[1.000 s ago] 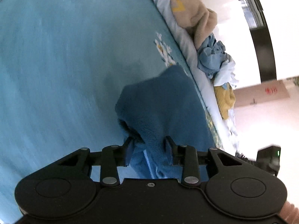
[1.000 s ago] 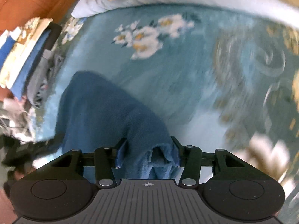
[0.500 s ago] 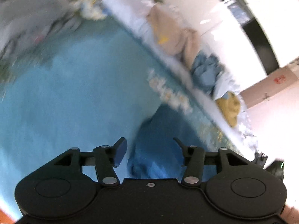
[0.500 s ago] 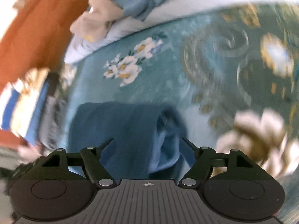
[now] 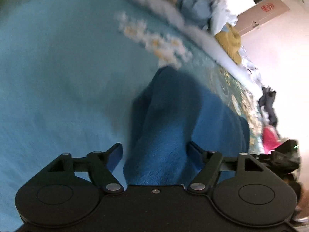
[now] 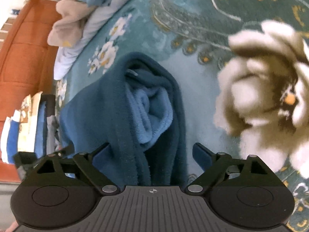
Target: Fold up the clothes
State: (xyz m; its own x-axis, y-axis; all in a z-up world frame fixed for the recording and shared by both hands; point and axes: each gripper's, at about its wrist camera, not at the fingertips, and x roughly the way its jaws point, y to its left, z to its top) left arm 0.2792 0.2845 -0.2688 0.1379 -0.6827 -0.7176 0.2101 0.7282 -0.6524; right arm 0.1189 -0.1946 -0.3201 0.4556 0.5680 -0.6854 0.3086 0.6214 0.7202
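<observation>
Left gripper [image 5: 155,150] and right gripper [image 6: 151,151] opening, fleece [image 6: 119,104] lying loose between pads. Withdraw toward 6 o'clock without snagging fold.

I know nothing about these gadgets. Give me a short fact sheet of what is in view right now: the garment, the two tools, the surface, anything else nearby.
garment: dark blue fleece garment, partly folded, lighter blue lining showing
surface: teal floral bedspread
left tool: jaws opening, fleece between them, pads not pressing it
right tool: jaws opening, fleece between them, pads clear
nearby: crumpled clothes pile along the bed's far edge; folded stack to the left in the right view
</observation>
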